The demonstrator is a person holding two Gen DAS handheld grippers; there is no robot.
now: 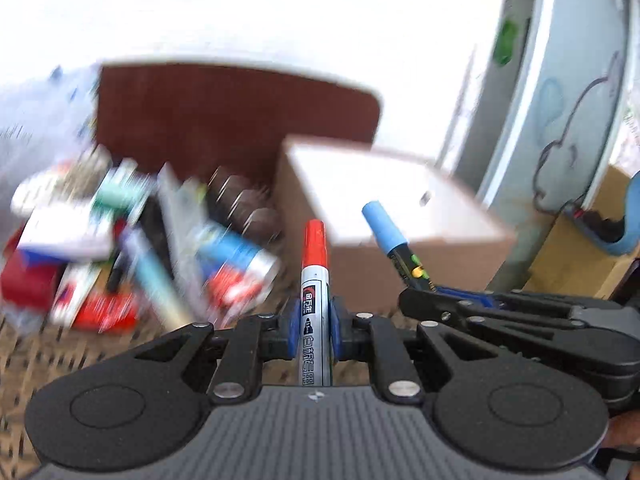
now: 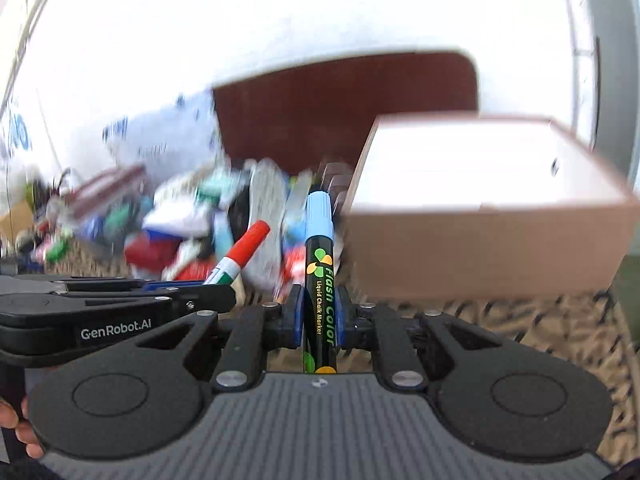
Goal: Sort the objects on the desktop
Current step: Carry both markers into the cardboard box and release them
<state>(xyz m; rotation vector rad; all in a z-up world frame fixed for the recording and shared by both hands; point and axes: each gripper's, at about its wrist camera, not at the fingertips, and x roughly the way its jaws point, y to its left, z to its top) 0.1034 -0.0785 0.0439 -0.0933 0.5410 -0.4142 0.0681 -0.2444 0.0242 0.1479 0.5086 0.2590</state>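
My left gripper is shut on a silver marker with a red cap, which points forward between the fingers. My right gripper is shut on a black chalk marker with a light blue cap. Each gripper shows in the other's view: the right gripper at the right of the left wrist view, the left gripper at the left of the right wrist view. An open cardboard box with a white inside stands ahead to the right; it also shows in the left wrist view.
A blurred pile of mixed desktop items lies ahead to the left on a patterned cloth. A dark red-brown board stands behind. A pale panel with a drawing is at the far right.
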